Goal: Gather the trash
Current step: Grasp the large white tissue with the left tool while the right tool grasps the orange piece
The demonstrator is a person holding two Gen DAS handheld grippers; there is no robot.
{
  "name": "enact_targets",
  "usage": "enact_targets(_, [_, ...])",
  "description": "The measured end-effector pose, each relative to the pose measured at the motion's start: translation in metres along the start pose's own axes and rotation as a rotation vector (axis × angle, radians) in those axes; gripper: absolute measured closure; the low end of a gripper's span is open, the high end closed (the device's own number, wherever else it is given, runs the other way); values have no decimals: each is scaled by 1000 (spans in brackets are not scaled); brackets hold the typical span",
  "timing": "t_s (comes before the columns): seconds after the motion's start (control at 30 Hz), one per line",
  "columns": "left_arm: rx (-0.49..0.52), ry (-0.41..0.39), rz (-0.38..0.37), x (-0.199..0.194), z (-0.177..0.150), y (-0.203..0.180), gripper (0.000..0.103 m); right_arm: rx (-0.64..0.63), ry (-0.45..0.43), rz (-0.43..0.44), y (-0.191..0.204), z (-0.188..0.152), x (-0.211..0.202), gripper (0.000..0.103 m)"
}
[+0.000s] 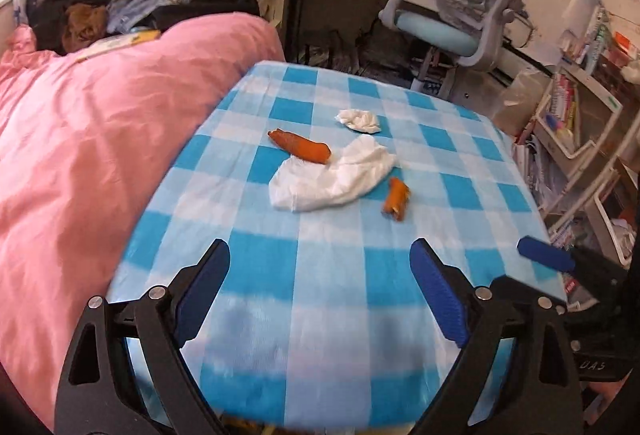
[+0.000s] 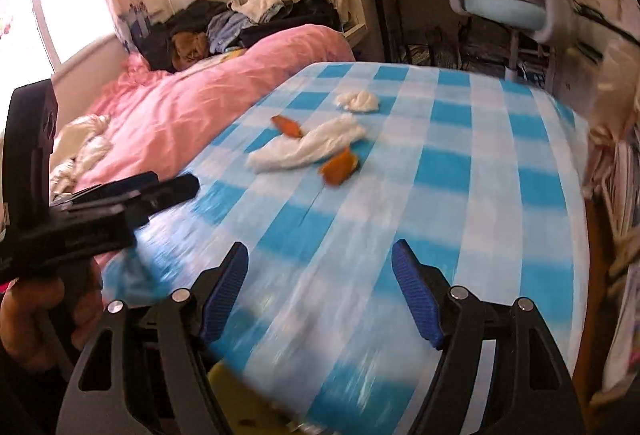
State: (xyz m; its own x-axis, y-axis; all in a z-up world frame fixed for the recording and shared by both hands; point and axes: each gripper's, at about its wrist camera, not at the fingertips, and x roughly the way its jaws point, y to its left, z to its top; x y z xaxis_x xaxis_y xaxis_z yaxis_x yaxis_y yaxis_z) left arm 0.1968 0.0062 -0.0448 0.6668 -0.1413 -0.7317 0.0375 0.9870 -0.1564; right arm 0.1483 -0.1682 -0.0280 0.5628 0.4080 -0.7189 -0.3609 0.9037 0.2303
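Covering the table, a blue-and-white checked cloth point(image 1: 320, 275) of thin, faintly creased fabric carries four scraps of trash near its middle, well ahead of both tools. Largest is a flat, rumpled white tissue point(image 1: 332, 175), soft and nearly weightless; it will likely crush under any pinch, so a raised fold near its edge looks the best hold. Overlapping its far-left corner lies a long orange peel point(image 1: 300, 149), curled, leathery and probably slick on its skin, best taken across its narrow width. Beyond them sits a small crumpled tissue wad point(image 1: 359, 121), springy and easy to grip whole. Just beside the big tissue's right edge rests a short orange peel piece point(image 1: 396, 198), stiff and rolled. Both the left gripper point(image 1: 320, 255) and the right gripper point(image 2: 320, 257) hover with jaws spread wide, holding nothing.
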Motion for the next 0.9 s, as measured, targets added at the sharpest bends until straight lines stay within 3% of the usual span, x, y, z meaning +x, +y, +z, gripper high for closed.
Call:
enact_targets(0.47, [29,104,27,103,44,1,18,11,92,9,-9,29,74,42])
enact_targets(0.53, [23,149,9,114,44,6,33,4,99,4,-8,31,80,44])
enact_targets(0.6, [58,144,4,115,44,3,47,0,110,2,-8,33,86,47])
enact_targets(0.73, [90,186,-89,121,48,-5,97,-6,128,-5,-11,35,94,59])
enact_targets(0.8, [91,197,-124,119,47,-7,98,-7,135,3,-13,36,94,71])
enact_targets(0.9, [64,183,-184,108,52,-5,99,-2,132,31,-15,35,88,76])
